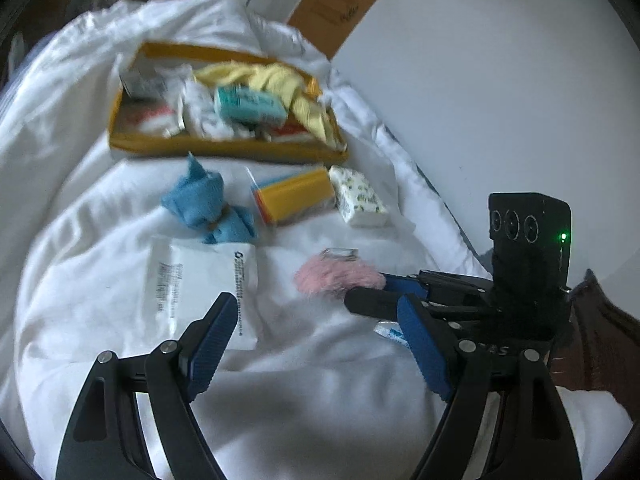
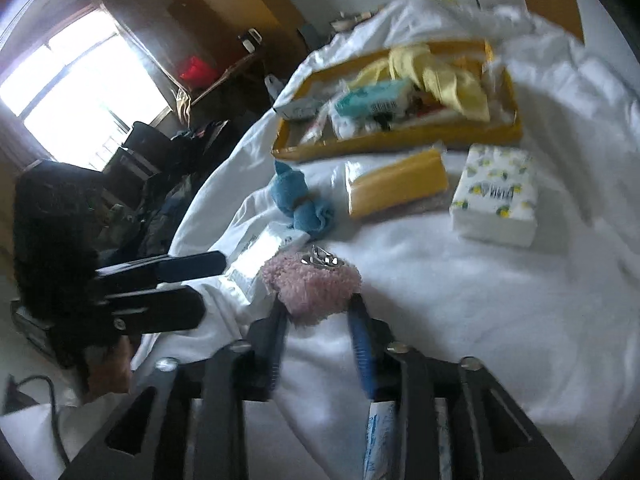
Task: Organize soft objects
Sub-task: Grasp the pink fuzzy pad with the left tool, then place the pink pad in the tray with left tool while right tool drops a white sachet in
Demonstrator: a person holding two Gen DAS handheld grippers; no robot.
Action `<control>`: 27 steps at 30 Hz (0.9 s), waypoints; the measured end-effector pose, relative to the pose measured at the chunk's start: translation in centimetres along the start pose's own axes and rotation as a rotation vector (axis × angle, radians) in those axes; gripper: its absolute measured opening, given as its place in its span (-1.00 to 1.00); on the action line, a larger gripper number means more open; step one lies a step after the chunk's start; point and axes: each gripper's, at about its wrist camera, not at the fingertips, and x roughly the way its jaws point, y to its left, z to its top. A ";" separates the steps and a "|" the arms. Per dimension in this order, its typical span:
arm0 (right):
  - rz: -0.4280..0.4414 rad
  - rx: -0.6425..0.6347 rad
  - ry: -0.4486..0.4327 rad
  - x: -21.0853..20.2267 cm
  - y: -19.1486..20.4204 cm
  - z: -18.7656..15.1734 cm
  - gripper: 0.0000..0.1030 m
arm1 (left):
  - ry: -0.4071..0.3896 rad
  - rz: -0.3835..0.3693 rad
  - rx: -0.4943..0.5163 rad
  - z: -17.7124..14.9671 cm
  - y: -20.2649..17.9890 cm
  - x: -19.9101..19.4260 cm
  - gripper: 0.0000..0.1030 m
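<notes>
One pink fluffy keychain (image 2: 314, 288) on the white duvet (image 2: 460, 300) sits between the right gripper (image 2: 318, 312) pads, apparently pinched; next lift it to the yellow tray (image 2: 400, 146), while the left gripper (image 1: 308, 344) hangs wide open.

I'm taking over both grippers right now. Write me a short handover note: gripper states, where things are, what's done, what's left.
Right gripper: jaws around the pink fluffy pouch on the white duvet, pads at its sides.
Left gripper: open, empty.
Done: yellow cloth and teal pack in the yellow tray.
Left: pouch, blue cloth, tissue pack, yellow packet.
</notes>
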 end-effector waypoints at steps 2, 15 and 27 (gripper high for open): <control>0.034 0.042 -0.020 -0.6 -0.9 0.1 0.12 | 0.040 -0.012 -0.013 0.3 0.5 1.2 0.58; -0.290 0.161 -0.195 -9.4 -3.6 -3.8 0.27 | 0.227 0.192 0.202 1.3 -3.4 7.8 0.00; -0.148 0.089 0.085 -3.8 -3.2 -5.4 0.35 | -0.012 0.092 0.118 0.8 -2.3 2.5 -0.24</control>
